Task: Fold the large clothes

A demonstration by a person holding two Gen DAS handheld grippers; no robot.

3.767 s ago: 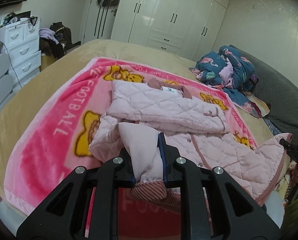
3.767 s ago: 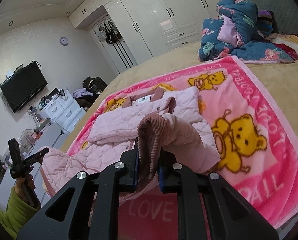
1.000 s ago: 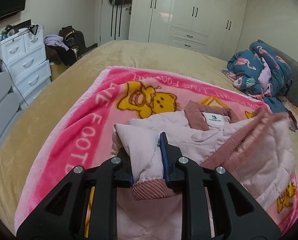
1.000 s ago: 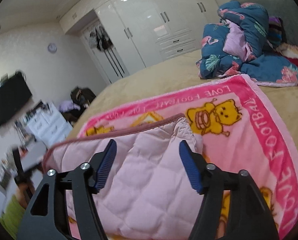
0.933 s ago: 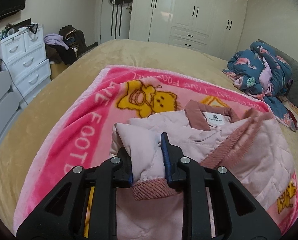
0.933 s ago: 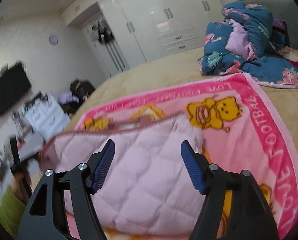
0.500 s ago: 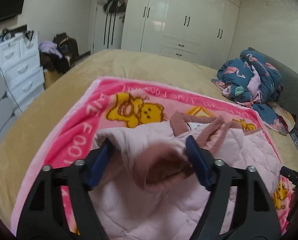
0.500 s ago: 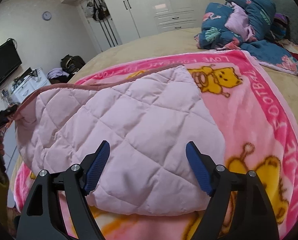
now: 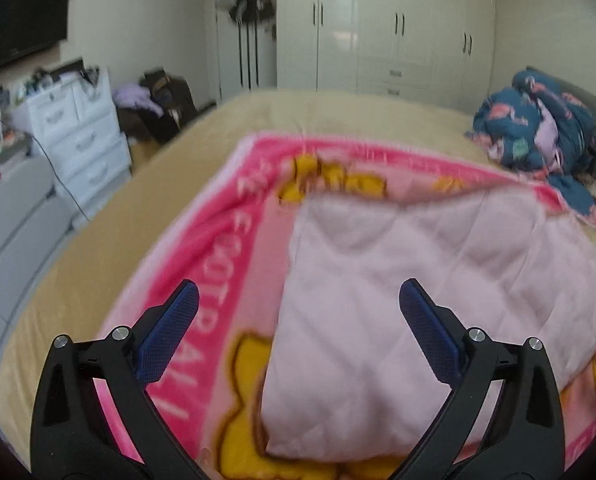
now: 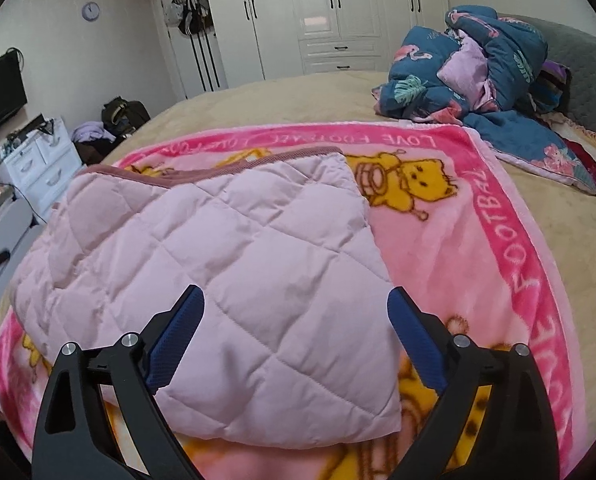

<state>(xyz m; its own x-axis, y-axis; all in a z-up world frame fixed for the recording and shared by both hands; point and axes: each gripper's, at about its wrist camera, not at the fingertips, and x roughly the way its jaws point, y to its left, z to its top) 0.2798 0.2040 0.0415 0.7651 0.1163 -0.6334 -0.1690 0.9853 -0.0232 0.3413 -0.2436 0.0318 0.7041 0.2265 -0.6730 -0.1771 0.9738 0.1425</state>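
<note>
A pale pink quilted jacket (image 10: 225,280) lies folded into a thick rectangle on a bright pink teddy-bear blanket (image 10: 510,264); its dusty-rose ribbed hem runs along the far edge. In the left wrist view the same jacket (image 9: 426,288) is blurred, right of centre on the blanket (image 9: 225,248). My left gripper (image 9: 298,304) hovers open over the jacket's left edge, holding nothing. My right gripper (image 10: 295,308) is open just above the jacket's near right corner, empty too.
The blanket covers a tan bed (image 10: 281,96). A crumpled blue floral quilt (image 10: 478,56) sits at the bed's far right by a grey headboard (image 10: 586,72). White drawers (image 9: 81,128), bags on the floor (image 9: 165,100) and white wardrobes (image 9: 378,28) stand beyond.
The left gripper let go of the jacket cuff, opened wide and pulled back. The right gripper stays open and has drawn back; the lower half now lies folded up over the collar.
</note>
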